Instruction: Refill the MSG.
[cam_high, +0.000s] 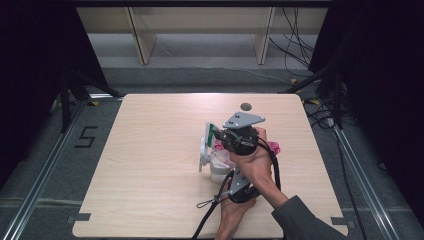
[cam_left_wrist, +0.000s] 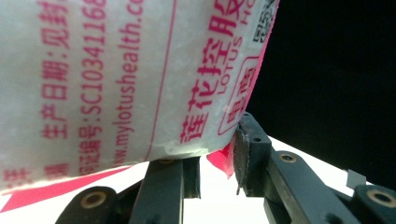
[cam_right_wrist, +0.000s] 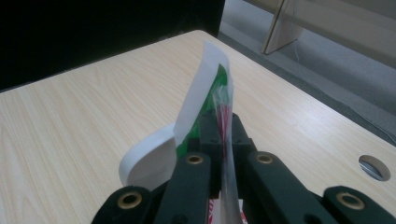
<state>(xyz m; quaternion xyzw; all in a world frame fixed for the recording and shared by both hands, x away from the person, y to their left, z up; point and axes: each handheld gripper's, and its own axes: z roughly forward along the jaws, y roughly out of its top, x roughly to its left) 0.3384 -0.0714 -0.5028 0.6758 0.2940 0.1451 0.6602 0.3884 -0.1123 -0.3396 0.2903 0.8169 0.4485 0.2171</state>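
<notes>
Both grippers hold one plastic bag (cam_high: 216, 159) just right of the table's centre. The right gripper (cam_right_wrist: 223, 122) has its jaws pressed together on the bag's thin upper edge, beside a white-and-green flap (cam_right_wrist: 201, 88). The left gripper (cam_left_wrist: 219, 154), at six o'clock from it, pinches the printed lower corner (red lettering on frosted white). This looks like pulling the bag open or tearing it; next probably calls for parting the hands steadily. The pale wood table (cam_high: 150, 150) has a round hole (cam_high: 245, 106) at twelve o'clock; dark curtains flank grey floor.

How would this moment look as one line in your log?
left gripper: shut on bag | right gripper: shut on bag edge | table: wood
</notes>
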